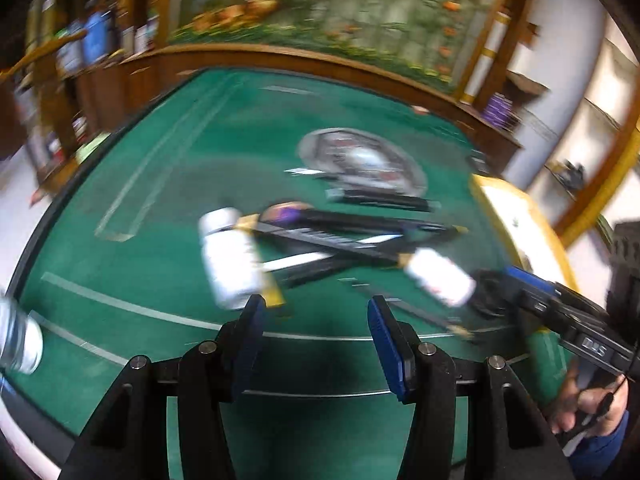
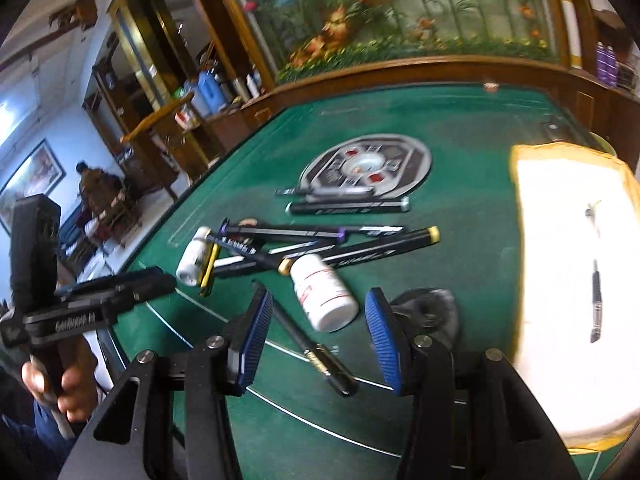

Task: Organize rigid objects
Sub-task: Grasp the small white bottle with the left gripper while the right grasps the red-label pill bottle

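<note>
On the green felt table (image 1: 168, 200) lie two white pill bottles and a crossed pile of black marker pens (image 2: 320, 240). In the left wrist view, one white bottle (image 1: 230, 258) lies just beyond my left gripper (image 1: 316, 308), which is open and empty. The other white bottle (image 2: 324, 296) lies on its side between the open blue pads of my right gripper (image 2: 318, 306), not gripped. A single black pen (image 2: 316, 348) lies under the right gripper. The right gripper also shows in the left wrist view (image 1: 560, 312).
A white tray with a yellow rim (image 2: 576, 280) holding a pen (image 2: 596, 300) sits at the right. A round grey dial plate (image 2: 366, 168) lies mid-table. A dark round object (image 2: 432, 308) lies by the right finger. Wooden shelves ring the table.
</note>
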{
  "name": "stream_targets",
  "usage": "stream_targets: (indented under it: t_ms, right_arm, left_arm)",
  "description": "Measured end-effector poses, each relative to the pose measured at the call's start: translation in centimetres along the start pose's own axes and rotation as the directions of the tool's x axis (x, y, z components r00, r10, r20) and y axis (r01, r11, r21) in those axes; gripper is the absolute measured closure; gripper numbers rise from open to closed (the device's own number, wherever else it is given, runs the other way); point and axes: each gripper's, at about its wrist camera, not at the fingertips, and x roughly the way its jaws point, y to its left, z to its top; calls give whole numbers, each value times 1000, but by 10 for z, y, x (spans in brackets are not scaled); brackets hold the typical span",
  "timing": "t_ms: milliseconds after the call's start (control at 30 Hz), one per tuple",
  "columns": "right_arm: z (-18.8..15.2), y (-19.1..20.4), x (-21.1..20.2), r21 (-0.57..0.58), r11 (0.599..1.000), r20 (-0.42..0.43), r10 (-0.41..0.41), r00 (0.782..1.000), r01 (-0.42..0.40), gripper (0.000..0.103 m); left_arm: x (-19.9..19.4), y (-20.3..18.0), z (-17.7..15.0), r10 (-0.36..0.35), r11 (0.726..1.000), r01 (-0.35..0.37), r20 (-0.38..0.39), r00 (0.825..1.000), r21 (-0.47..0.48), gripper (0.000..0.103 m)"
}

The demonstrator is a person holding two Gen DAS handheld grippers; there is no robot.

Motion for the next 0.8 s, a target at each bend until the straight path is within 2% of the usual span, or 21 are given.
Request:
stream_targets:
  t_ms: [167,333,500,800]
  right_arm:
    - [5,10,23,-86,996,-52,-38,998,33,55]
    - [13,15,50,-166,984,-98,-82,992,65,55]
    - [20,14,63,-182,982,-108,-76,991,55,55]
    - [20,11,58,-185,982,-98,-48,994,29,55]
  left_arm:
    - [12,44,7,38,993,-41,-36,999,-109,47]
    - [27,53,14,65,984,-77,-81,995,-159,43]
    - [30,51,18,98,982,-111,-89,991,-150,43]
    - [40,45,23,127,981,-140,-98,987,-137,43]
